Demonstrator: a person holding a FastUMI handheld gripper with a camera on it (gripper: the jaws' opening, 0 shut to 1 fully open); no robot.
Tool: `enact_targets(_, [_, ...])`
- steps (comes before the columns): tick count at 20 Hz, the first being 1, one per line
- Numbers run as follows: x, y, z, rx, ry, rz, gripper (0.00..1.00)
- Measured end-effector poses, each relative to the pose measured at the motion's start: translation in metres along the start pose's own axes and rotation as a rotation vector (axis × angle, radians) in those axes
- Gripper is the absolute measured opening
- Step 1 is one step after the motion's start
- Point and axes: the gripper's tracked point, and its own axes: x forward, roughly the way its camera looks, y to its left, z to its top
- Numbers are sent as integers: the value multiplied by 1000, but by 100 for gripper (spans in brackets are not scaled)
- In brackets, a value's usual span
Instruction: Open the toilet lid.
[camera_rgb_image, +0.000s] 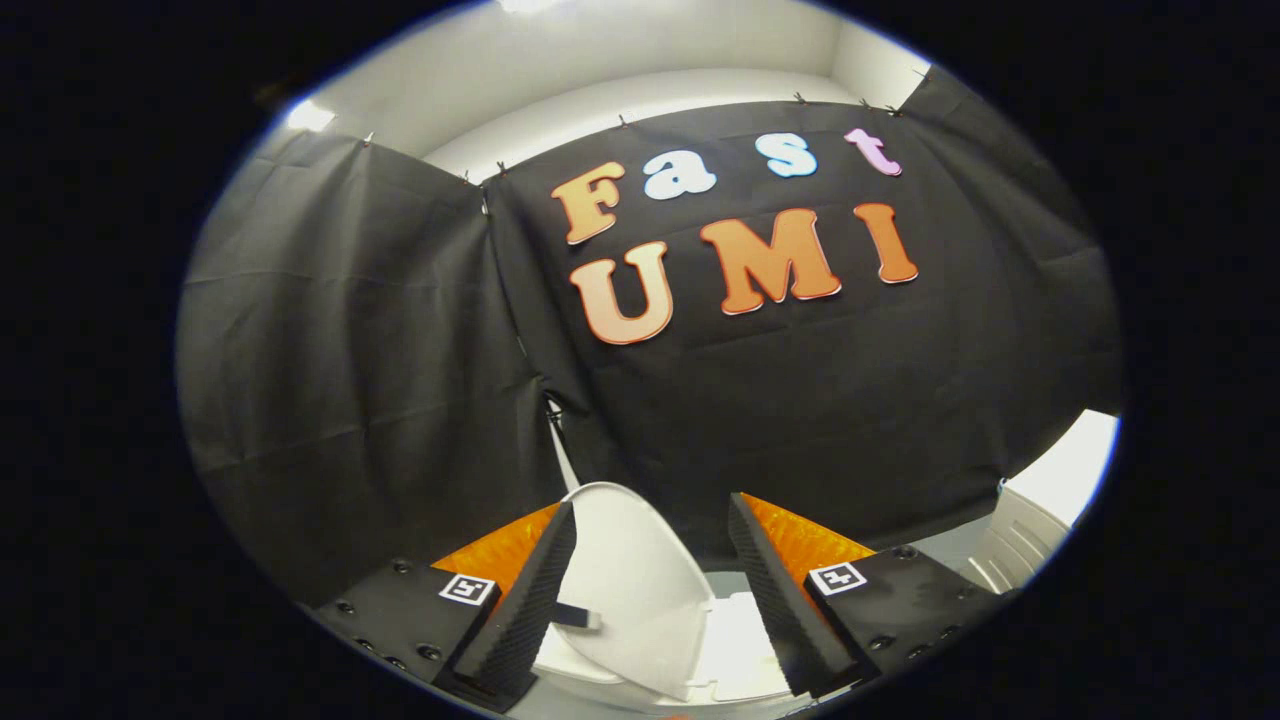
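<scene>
The white toilet lid (625, 580) stands raised, tilted up toward the black cloth wall, its rounded top edge between my two fingers. Below it I see part of the white seat and bowl rim (735, 650). My gripper (650, 520) is open, its ribbed black fingers (530, 600) wide apart on either side of the lid. The left finger lies close against the lid's edge; the right finger stands clear of it. Nothing is pressed between them.
Black cloth walls close in the booth just beyond the toilet. A white ribbed object (1020, 545) stands to the right of the right finger, with a pale floor or ledge (1075, 465) behind it.
</scene>
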Motion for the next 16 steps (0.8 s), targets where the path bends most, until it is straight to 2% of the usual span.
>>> enact_targets(9, [-34,-159,56,-121,-89,-170,98])
enact_targets(16, [-62,-249,70,-124,-131,-271,98])
